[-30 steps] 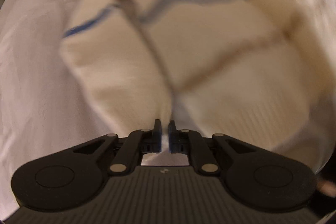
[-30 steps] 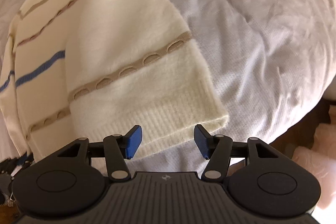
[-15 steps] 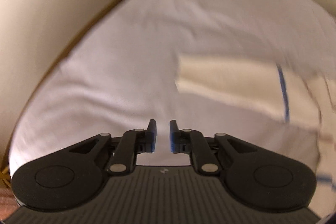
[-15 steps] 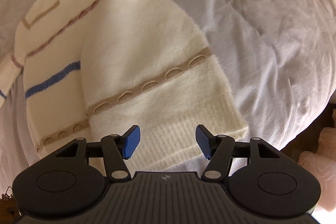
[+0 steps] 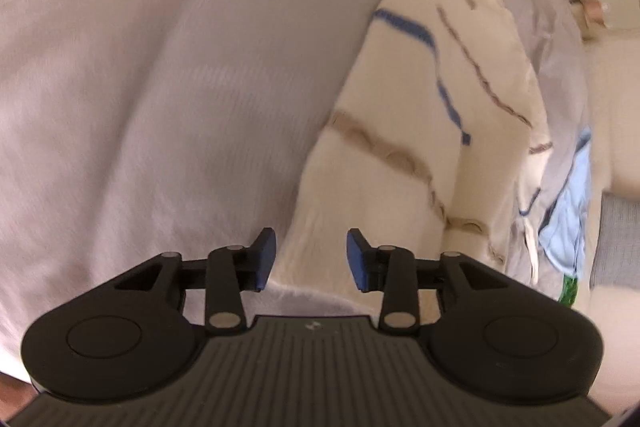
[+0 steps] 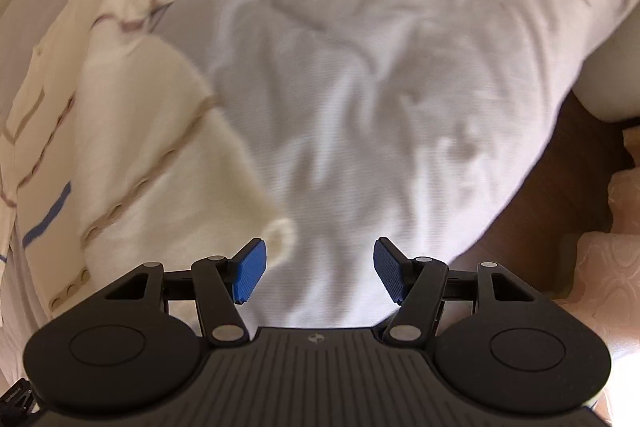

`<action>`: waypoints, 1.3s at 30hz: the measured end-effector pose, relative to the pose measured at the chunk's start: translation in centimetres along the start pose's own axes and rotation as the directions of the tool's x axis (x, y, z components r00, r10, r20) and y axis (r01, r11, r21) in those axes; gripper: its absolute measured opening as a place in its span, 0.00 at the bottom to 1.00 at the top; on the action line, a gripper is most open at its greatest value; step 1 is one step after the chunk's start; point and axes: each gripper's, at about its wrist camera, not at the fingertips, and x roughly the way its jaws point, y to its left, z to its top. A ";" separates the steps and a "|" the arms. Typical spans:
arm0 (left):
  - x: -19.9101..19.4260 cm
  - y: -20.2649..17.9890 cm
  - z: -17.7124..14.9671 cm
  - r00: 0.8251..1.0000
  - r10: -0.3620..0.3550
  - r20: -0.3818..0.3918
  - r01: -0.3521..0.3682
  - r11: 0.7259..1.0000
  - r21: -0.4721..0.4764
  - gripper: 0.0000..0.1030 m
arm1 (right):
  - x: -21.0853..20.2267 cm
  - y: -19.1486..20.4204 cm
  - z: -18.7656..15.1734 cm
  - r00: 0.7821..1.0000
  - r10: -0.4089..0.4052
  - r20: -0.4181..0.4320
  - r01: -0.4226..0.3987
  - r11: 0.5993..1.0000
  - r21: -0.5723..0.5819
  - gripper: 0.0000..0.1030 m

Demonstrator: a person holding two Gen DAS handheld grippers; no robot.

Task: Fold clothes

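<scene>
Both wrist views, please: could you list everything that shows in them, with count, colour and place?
sweater: one, cream knit with blue, tan and brownish stripes; lies on the bed, right of centre in the left wrist view, at the left in the right wrist view.
bed cover: one, pale lilac-white, wrinkled; under the sweater, fills most of both views.
light blue cloth: one, at the bed's right edge in the left wrist view.
floor: dark brown, beyond the bed's edge at the right of the right wrist view.
left gripper: black with blue pads, jaws opening, over the sweater's ribbed edge, nothing pinched.
right gripper: black with blue pads, open, over bare cover beside the sweater.
</scene>
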 end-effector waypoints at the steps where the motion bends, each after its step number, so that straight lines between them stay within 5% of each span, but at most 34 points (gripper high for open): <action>1: 0.3 0.0 -0.3 1.000 -0.012 0.009 0.012 1.000 -0.024 0.33 | -0.1 -0.9 0.0 1.000 0.015 0.002 -0.015 1.000 0.012 0.59; 5: 1.0 0.0 -1.2 0.998 -0.045 0.050 0.050 0.995 -0.090 0.47 | 0.0 -3.6 0.5 0.993 0.122 0.010 -0.122 0.992 0.025 0.57; 10: 2.6 0.7 -1.9 0.993 -0.043 0.106 0.061 0.984 -0.167 0.49 | 2.2 -1.9 1.1 0.983 0.186 -0.009 -0.185 0.975 -0.126 0.51; 12: 2.6 0.8 -2.0 0.991 -0.045 0.124 0.067 0.982 -0.177 0.38 | 3.5 -0.5 1.3 0.983 0.182 -0.005 -0.180 0.964 -0.195 0.51; 13: 2.4 0.7 -2.0 0.992 -0.030 0.126 0.051 0.986 -0.161 0.08 | 4.0 0.2 1.3 0.983 0.183 -0.003 -0.179 0.957 -0.227 0.51; 14: 2.1 0.5 -2.1 0.992 -0.019 0.129 0.037 0.989 -0.144 0.06 | 4.5 0.9 1.3 0.983 0.185 -0.001 -0.179 0.949 -0.259 0.51; 15: 1.4 0.2 -2.2 0.990 -0.011 0.139 0.028 0.992 -0.124 0.06 | 4.8 1.5 1.2 0.982 0.187 0.000 -0.179 0.940 -0.292 0.36; 16: 0.1 -0.3 -2.4 0.986 -0.008 0.167 0.024 0.995 -0.095 0.05 | 4.4 1.9 1.0 0.981 0.193 0.003 -0.181 0.928 -0.324 0.07; 19: -5.7 -2.2 -3.3 0.959 -0.056 0.279 0.051 0.998 0.024 0.05 | 2.9 2.9 0.4 0.976 0.217 0.014 -0.192 0.891 -0.412 0.05; 24: -12.5 -5.2 -6.4 0.924 -0.054 0.380 -0.048 0.966 0.254 0.05 | -3.6 -2.6 -0.2 0.938 0.344 0.051 -0.307 0.888 -0.343 0.04; 28: -6.5 -5.0 -8.7 0.934 0.173 0.312 -0.281 0.896 0.345 0.05 | -1.1 -5.9 -1.4 0.963 0.268 -0.003 -0.260 0.932 -0.253 0.04; 31: -0.1 -3.7 -9.7 0.909 0.353 0.224 -0.415 0.828 0.377 0.06 | 3.6 -6.3 -2.0 0.987 0.150 -0.064 -0.160 0.967 -0.199 0.05; 35: -0.6 -4.0 -9.6 0.917 0.323 0.235 -0.386 0.866 0.317 0.09 | 3.6 -3.6 -2.1 0.997 0.062 -0.048 -0.073 0.962 -0.265 0.16; 37: -2.1 -4.3 -9.7 0.911 0.321 0.260 -0.393 0.865 0.311 0.10 | 2.2 -2.8 -2.5 0.999 0.037 0.016 -0.030 0.944 -0.330 0.39; 39: -3.2 -4.4 -9.8 0.897 0.345 0.277 -0.423 0.853 0.307 0.12 | 0.8 -2.3 -3.0 0.996 0.023 0.081 0.008 0.929 -0.371 0.39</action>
